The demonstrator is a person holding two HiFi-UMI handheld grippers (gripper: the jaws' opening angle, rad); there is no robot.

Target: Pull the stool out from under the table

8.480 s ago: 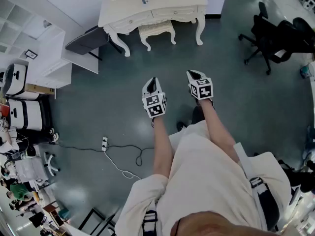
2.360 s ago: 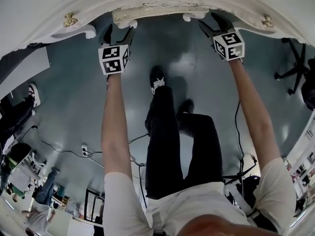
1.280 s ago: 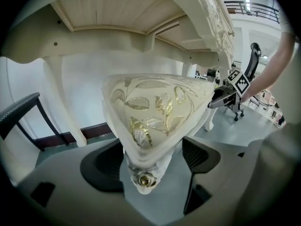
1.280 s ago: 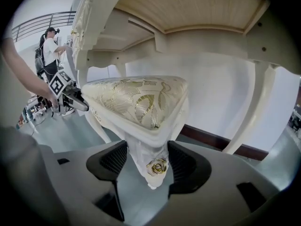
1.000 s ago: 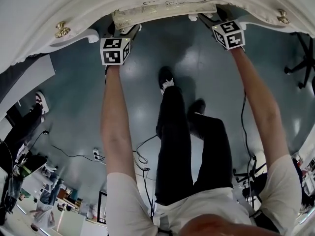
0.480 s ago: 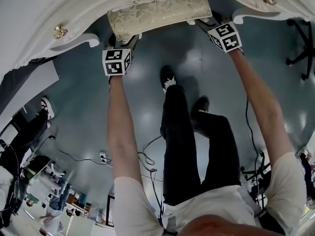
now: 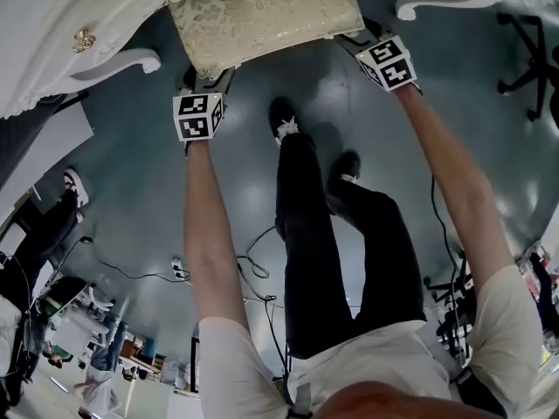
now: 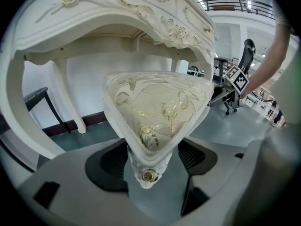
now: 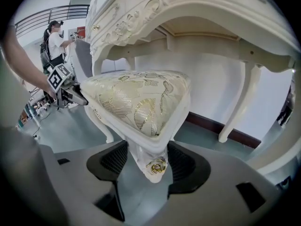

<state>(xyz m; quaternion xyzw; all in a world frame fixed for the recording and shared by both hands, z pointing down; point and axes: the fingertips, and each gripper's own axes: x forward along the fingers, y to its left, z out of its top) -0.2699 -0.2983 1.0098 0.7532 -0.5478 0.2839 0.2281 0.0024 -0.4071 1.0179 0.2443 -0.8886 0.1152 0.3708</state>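
The stool (image 7: 262, 16), cream with a gold-patterned cushion, stands partly out from under the white carved table (image 7: 52, 24). My left gripper (image 7: 208, 77) is at its near left corner and my right gripper (image 7: 354, 37) at its near right corner. In the left gripper view the stool's (image 8: 157, 107) corner leg stands between the jaws of the left gripper (image 8: 150, 166), which are closing and hug it. The right gripper view shows the right gripper (image 9: 150, 166) shut on the other corner leg of the stool (image 9: 136, 102), under the table's apron (image 9: 197, 8).
The person's legs (image 7: 306, 216) stand on the grey floor behind the stool. A black office chair (image 7: 528, 42) is at the right. A cable and power strip (image 7: 179, 269) lie at the lower left. A person (image 9: 54, 39) stands far off.
The stool has slid out from under the table toward the person, with both grippers coming back along with its near corners. More of the cushion shows now.
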